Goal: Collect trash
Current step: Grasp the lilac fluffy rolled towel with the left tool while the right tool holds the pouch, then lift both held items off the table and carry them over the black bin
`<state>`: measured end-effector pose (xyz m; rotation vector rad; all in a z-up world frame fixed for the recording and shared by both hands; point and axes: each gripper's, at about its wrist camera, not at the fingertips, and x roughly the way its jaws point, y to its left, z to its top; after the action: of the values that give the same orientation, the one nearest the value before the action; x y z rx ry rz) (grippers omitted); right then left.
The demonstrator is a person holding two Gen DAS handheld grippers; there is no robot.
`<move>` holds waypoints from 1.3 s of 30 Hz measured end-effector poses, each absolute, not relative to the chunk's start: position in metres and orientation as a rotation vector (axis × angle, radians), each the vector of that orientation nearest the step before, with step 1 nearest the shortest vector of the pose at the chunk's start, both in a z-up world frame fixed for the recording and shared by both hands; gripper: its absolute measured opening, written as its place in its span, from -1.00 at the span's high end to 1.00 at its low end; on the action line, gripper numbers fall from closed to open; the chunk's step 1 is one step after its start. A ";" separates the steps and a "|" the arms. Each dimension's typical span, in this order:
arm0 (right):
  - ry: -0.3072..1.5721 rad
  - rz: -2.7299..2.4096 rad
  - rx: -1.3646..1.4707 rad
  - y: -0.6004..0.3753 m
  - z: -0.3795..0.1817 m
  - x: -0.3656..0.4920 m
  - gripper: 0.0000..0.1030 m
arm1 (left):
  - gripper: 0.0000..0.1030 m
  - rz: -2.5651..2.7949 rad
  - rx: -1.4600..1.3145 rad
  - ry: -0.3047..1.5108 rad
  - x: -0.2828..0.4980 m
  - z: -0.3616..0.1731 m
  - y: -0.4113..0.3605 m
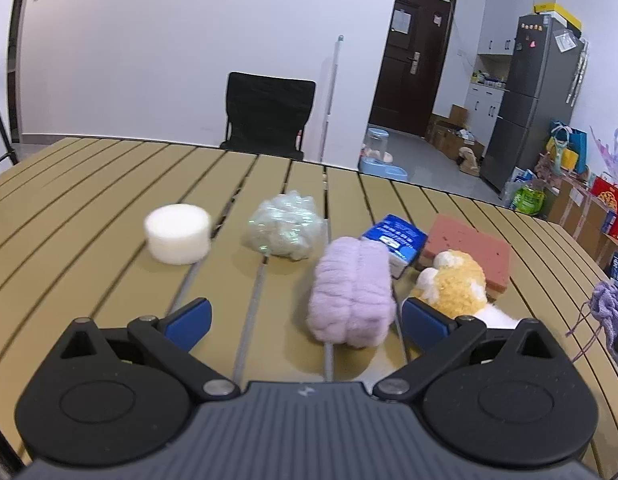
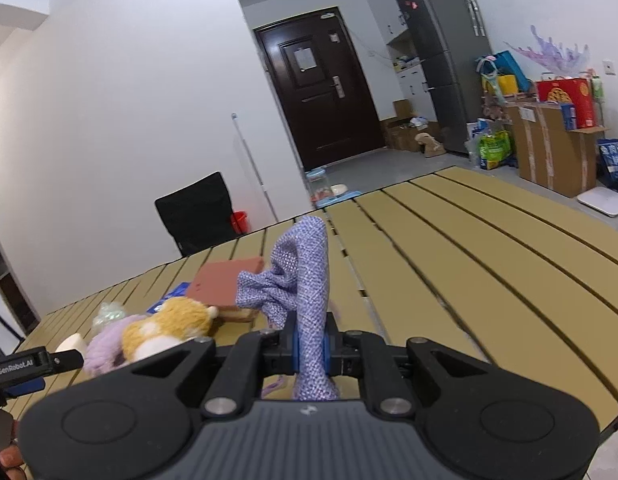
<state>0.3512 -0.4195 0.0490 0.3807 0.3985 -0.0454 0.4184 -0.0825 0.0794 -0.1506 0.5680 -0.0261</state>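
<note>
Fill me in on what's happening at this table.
A person is clearing a slatted table with a gripper in each hand. The right gripper is shut on a purple mesh bag, held up off the table. The left gripper is open and holds nothing, its jaws standing either side of a lilac fluffy bundle. A white foam puck, crumpled plastic wrap, a blue carton, a plush toy and a reddish sponge lie on the table.

Foam puck left of crumpled wrapper, on table
</note>
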 end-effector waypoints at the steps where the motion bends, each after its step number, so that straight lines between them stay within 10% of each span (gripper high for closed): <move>1: 0.399 -0.052 0.384 -0.423 0.048 0.352 0.80 | -1.00 -0.029 -0.148 0.569 0.422 0.078 -0.085; 10: 0.416 -0.084 0.386 -0.432 0.039 0.356 0.81 | -0.91 -0.058 -0.117 0.605 0.454 0.061 -0.100; 14: 0.421 -0.090 0.386 -0.436 0.036 0.356 0.80 | -0.59 -0.078 -0.127 0.624 0.462 0.053 -0.100; 17: 0.424 -0.089 0.386 -0.435 0.035 0.356 0.80 | 0.05 -0.139 -0.167 0.652 0.469 0.049 -0.100; 39: 0.409 0.043 0.404 -0.410 0.047 0.328 0.80 | 0.16 -0.122 -0.178 0.530 0.407 0.081 -0.078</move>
<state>0.3282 -0.4098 0.0466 0.4042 0.4086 0.0427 0.4067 -0.0783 0.0811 -0.1781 0.5295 -0.1216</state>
